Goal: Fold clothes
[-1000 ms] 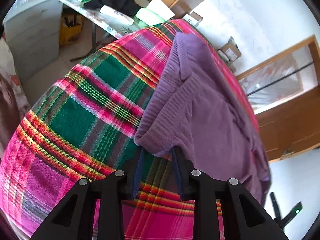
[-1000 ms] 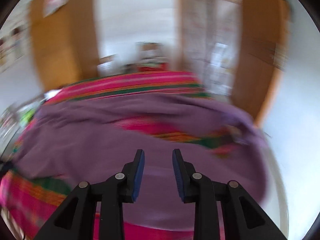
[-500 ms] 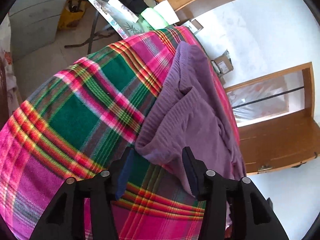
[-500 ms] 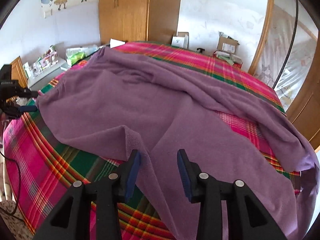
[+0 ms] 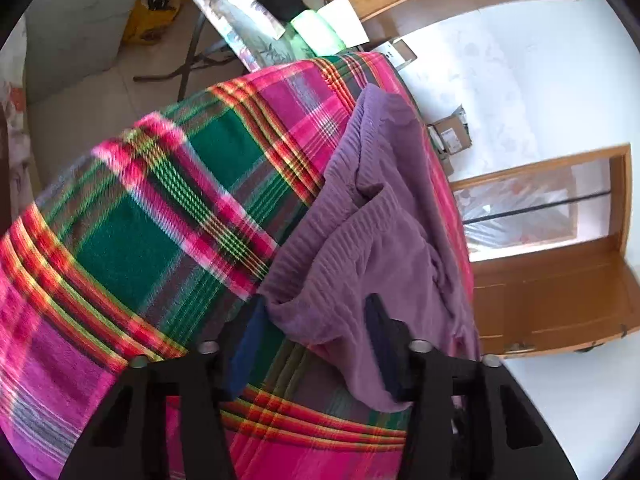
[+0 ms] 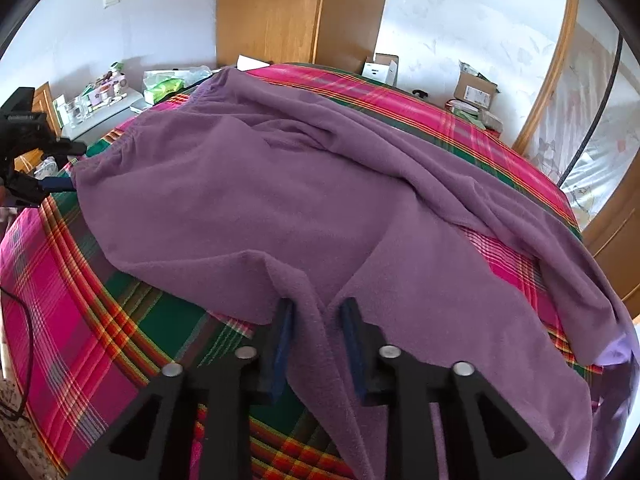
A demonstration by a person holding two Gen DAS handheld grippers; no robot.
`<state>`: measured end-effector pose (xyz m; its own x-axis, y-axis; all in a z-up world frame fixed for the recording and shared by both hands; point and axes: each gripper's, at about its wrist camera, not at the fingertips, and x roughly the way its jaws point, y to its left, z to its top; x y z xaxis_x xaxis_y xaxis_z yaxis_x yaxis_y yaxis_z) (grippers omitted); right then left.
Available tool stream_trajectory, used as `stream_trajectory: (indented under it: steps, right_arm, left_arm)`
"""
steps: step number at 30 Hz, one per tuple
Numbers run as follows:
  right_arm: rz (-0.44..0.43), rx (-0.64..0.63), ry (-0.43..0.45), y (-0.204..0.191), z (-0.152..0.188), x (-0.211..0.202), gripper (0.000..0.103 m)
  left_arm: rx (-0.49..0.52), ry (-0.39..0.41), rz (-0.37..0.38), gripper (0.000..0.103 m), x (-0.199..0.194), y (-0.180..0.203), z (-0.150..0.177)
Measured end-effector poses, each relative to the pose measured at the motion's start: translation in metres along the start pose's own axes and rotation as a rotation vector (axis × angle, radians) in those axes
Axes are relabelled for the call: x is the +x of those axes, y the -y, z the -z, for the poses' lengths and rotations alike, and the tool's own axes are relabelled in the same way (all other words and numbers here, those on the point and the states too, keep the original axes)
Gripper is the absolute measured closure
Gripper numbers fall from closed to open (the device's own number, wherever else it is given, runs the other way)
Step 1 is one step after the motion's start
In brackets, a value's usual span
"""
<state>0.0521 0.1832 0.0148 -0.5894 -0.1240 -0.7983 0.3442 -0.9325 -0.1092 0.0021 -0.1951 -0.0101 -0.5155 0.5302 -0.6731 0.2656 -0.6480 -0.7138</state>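
Purple fleece trousers (image 6: 304, 184) lie spread on a plaid blanket (image 6: 80, 304), elastic waistband to the left and legs running right. In the left wrist view my left gripper (image 5: 316, 320) is wide open, and the ribbed waistband corner (image 5: 320, 300) lies between its blue pads, unpinched. The right wrist view also shows the left gripper (image 6: 60, 184) at that waistband end. My right gripper (image 6: 316, 312) stands low at the trousers' near edge. Its jaws are partly drawn in around a raised fold of fabric (image 6: 296, 280), with a gap still showing.
The plaid blanket (image 5: 140, 240) covers a bed. A cluttered folding table (image 5: 248, 36) stands beyond its far corner, with a wooden wardrobe (image 6: 296, 8) behind. Cardboard boxes (image 6: 474, 90) sit by the wall, and a wooden door (image 5: 560, 296) is on the right. A black cable (image 6: 24, 320) hangs at the bed's left side.
My left jaws have opened wider and closed in around the waistband corner. My right gripper swung down to the trousers' near edge, and its jaws narrowed around a fold.
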Motion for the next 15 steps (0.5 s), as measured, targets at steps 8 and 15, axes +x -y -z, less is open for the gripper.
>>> stream_trajectory:
  steps: [8, 15]
  right_arm:
    - [-0.056, -0.011, 0.019, -0.003, 0.0, -0.02, 0.1]
    - [-0.071, -0.094, 0.002, -0.01, 0.007, -0.038, 0.1]
  left_arm:
    - [0.046, 0.041, 0.011, 0.093, -0.013, -0.001, -0.003]
    - [0.039, 0.06, 0.012, 0.093, -0.031, -0.01, -0.004]
